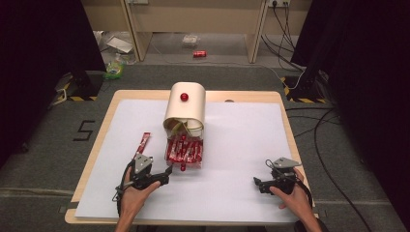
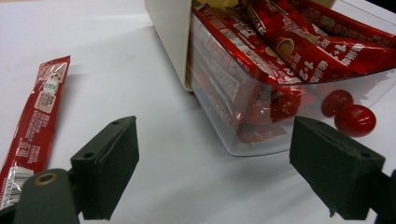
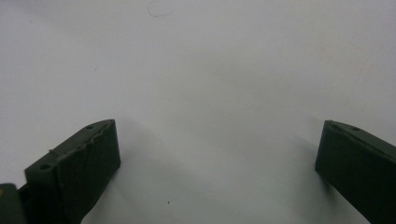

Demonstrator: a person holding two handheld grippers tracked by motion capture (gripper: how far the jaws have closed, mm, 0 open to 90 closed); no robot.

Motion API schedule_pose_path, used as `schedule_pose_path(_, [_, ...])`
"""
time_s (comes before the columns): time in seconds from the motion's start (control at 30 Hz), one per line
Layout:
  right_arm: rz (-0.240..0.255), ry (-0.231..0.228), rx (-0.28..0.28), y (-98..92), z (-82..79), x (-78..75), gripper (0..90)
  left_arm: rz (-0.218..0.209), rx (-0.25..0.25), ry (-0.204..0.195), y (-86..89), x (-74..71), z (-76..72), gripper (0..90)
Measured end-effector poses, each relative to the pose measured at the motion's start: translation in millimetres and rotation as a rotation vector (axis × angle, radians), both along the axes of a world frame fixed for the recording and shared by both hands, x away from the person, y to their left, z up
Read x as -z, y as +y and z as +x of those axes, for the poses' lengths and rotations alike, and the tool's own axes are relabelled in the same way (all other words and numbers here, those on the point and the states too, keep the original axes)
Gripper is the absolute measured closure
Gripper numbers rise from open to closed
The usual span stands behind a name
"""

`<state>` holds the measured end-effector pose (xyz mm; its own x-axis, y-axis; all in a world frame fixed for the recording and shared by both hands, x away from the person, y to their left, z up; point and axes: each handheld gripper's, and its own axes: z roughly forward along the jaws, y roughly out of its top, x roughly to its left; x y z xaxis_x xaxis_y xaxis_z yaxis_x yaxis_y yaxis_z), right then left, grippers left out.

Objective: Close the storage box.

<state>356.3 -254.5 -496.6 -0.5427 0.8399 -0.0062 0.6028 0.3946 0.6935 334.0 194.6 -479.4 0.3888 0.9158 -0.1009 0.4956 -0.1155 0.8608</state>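
Observation:
A cream bin [image 1: 186, 108] with a rounded lid and a red knob [image 1: 184, 96] stands at the table's middle back. Its clear drawer [image 1: 185, 151] is pulled out toward me and is packed with red sachets [image 2: 285, 46]. The drawer [image 2: 243, 140] has a red knob [image 2: 355, 119] on its front. My left gripper [image 1: 168, 170] is open just in front of the drawer's near left corner, and its jaws [image 2: 219, 172] hold nothing. One loose red sachet [image 1: 144, 142] lies left of the drawer, also seen as a flat sachet [image 2: 39, 107]. My right gripper [image 1: 257, 182] rests open at the near right, its jaws [image 3: 217, 172] over bare white paper.
A white sheet [image 1: 241, 145] covers most of the wooden table [image 1: 109, 113]. On the floor beyond lie a red can [image 1: 199, 53], plastic wrappers [image 1: 116, 46] and cables [image 1: 319, 125] at the right. Dark curtains flank both sides.

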Motion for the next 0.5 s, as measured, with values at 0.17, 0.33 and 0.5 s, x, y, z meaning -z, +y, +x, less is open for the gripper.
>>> schedule_pose_path(0.17, [0.000, 0.000, 0.000, 0.0, 0.0, 0.0, 0.4, -0.004, 0.000, 0.004, 0.2, 0.1, 3.8, 15.3])
schedule_pose_path(0.33, [0.000, 0.000, 0.000, 0.0, 0.1, 0.0, 0.4, -0.020, -0.004, 0.009, 0.6, 1.0, 8.0, 15.1])
schedule_pose_path(0.5, [0.000, 0.000, 0.000, 0.0, 0.1, 0.0, 0.4, -0.023, -0.010, 0.012, 0.8, 1.8, 12.0, 15.1])
